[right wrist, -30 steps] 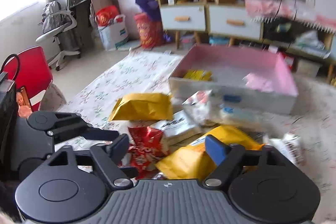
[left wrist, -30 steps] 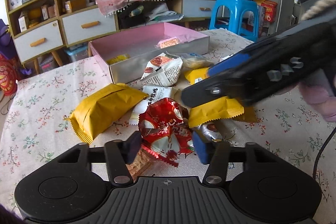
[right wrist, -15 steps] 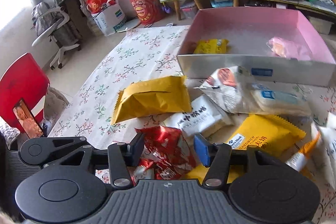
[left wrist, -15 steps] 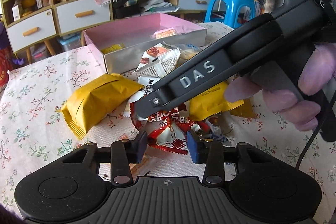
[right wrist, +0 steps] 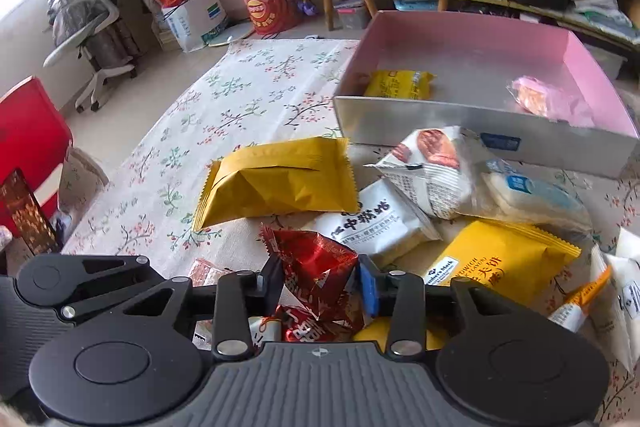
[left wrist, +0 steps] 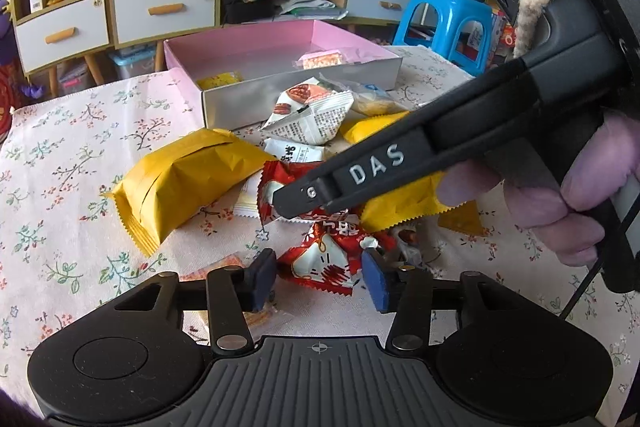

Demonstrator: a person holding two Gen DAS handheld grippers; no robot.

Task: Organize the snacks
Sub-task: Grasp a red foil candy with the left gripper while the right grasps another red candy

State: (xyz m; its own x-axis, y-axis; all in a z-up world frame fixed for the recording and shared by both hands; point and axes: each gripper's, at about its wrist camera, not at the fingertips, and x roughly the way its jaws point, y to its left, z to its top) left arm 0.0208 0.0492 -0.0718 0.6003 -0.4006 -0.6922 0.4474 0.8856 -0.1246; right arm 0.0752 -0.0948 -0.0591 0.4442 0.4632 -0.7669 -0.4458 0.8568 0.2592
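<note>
A crumpled red snack packet (right wrist: 316, 263) lies at the near edge of a heap of snacks on the floral tablecloth. My right gripper (right wrist: 320, 281) has its jaws closing on it, and both pads press its sides. In the left wrist view the same red wrapper (left wrist: 320, 263) sits between the pads of my left gripper (left wrist: 318, 281), whose jaws are opening, with a small gap at the left pad. The right gripper's black body (left wrist: 400, 155) crosses that view, held by a hand (left wrist: 580, 211). The pink box (right wrist: 440, 131) behind holds a yellow packet (right wrist: 400, 85) and a pink one (right wrist: 548, 99).
A large yellow packet (right wrist: 276, 183) lies left of the heap. White packets (right wrist: 432, 167) and a yellow sandwich packet (right wrist: 500, 263) lie between the grippers and the box. Bare tablecloth (right wrist: 248, 99) stretches to the left. Drawers and a blue stool (left wrist: 452, 23) stand beyond the table.
My right gripper came in over the heap and narrowed its jaws around the red packet. My left gripper's jaws tightened, then widened again, staying at the same packet.
</note>
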